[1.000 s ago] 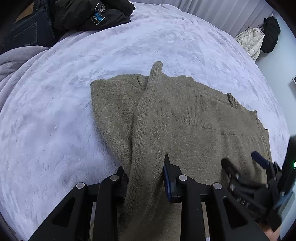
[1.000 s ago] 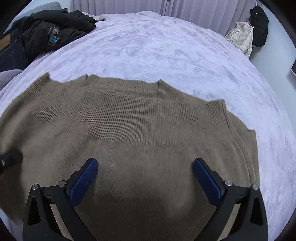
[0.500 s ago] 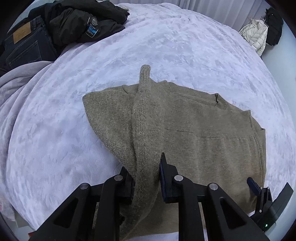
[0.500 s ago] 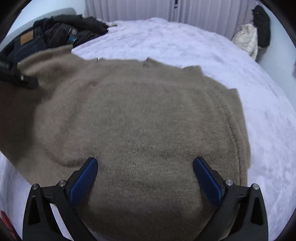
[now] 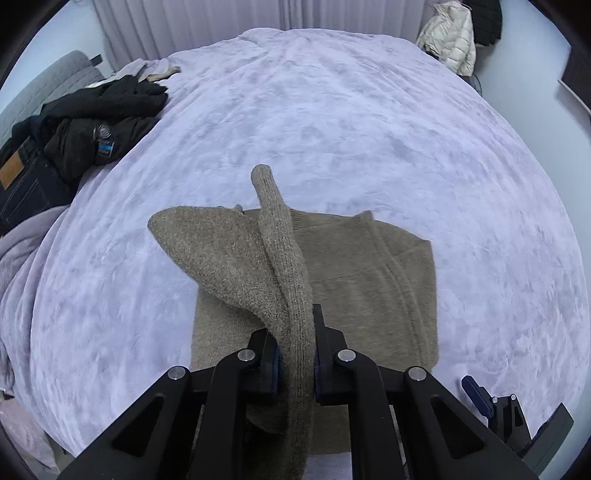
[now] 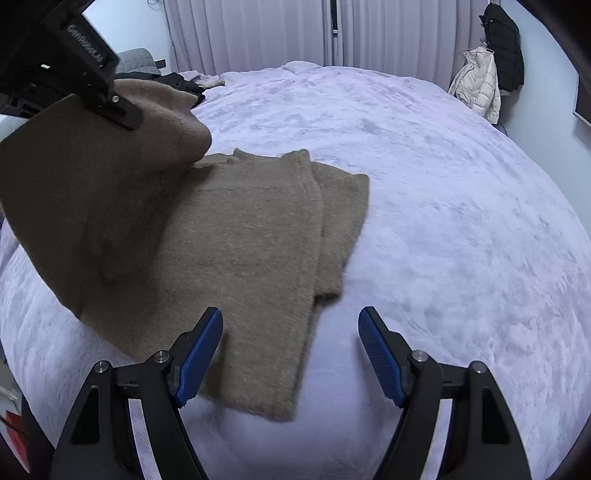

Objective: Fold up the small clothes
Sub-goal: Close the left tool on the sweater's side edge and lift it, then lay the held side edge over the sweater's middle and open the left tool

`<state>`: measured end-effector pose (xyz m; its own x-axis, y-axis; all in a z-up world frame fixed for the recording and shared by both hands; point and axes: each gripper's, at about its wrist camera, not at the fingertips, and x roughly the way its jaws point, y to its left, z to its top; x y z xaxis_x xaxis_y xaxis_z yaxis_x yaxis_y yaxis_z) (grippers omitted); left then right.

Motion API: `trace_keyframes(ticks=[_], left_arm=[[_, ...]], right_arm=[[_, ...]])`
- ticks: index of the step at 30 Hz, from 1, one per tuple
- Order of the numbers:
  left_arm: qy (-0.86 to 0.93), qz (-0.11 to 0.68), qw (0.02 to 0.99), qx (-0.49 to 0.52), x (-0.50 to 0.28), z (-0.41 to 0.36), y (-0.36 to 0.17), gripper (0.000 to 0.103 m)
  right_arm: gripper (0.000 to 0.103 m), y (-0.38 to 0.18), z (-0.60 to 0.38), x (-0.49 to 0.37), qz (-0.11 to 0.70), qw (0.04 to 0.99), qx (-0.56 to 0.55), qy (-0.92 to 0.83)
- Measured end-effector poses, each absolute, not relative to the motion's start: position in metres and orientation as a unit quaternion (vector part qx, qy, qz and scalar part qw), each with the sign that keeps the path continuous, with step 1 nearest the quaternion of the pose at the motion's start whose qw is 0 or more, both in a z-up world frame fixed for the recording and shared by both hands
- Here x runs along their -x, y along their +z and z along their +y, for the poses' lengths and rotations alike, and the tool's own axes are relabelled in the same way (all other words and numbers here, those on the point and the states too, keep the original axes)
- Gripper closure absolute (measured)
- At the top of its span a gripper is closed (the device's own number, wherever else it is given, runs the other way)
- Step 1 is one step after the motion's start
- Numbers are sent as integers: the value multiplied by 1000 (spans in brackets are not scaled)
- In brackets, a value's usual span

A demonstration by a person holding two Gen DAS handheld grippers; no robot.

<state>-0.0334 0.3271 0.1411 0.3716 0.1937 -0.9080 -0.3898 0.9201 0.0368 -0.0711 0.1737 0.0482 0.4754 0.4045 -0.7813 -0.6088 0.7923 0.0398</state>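
Note:
An olive-brown knit sweater (image 5: 369,280) lies on the lavender bed cover (image 5: 369,129). My left gripper (image 5: 295,354) is shut on a bunched strip of the sweater's left side. That side hangs lifted above the flat body, with a sleeve (image 5: 273,206) trailing forward. In the right wrist view the left gripper (image 6: 118,107) holds this raised flap (image 6: 92,184) at the upper left. My right gripper (image 6: 291,350) hovers over the sweater's near right corner (image 6: 266,369). Its jaws are closing, the blue pads (image 6: 201,347) pressing on nothing.
A heap of dark clothes (image 5: 92,122) and jeans (image 5: 18,177) sits at the bed's far left. A white puffer jacket (image 6: 480,85) and a black coat (image 6: 506,48) hang at the right wall. Curtains (image 6: 258,33) close off the far side.
The left gripper has risen and carried the sweater's left side up over the body. The right gripper has drawn back to the near right corner, and its jaws have narrowed.

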Motion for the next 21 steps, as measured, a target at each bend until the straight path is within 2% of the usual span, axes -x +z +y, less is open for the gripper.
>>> trace_keyframes(ticks=[8, 15, 16, 18, 20, 21], left_arm=[[159, 574, 801, 53, -1, 257, 91, 90], [154, 593, 790, 7, -8, 232, 56, 88], [151, 593, 791, 0, -7, 230, 56, 84], [115, 592, 798, 20, -2, 228, 67, 43], [83, 575, 812, 48, 5, 226, 87, 16], [74, 564, 821, 53, 7, 225, 97, 15]], right_arm=[[24, 38, 117, 65, 426, 856, 85, 279], [24, 29, 102, 65, 431, 855, 70, 279], [24, 29, 101, 67, 431, 855, 71, 280], [24, 30, 99, 70, 429, 855, 71, 284], [24, 31, 98, 71, 428, 853, 70, 289], [24, 32, 97, 71, 430, 851, 67, 293]])
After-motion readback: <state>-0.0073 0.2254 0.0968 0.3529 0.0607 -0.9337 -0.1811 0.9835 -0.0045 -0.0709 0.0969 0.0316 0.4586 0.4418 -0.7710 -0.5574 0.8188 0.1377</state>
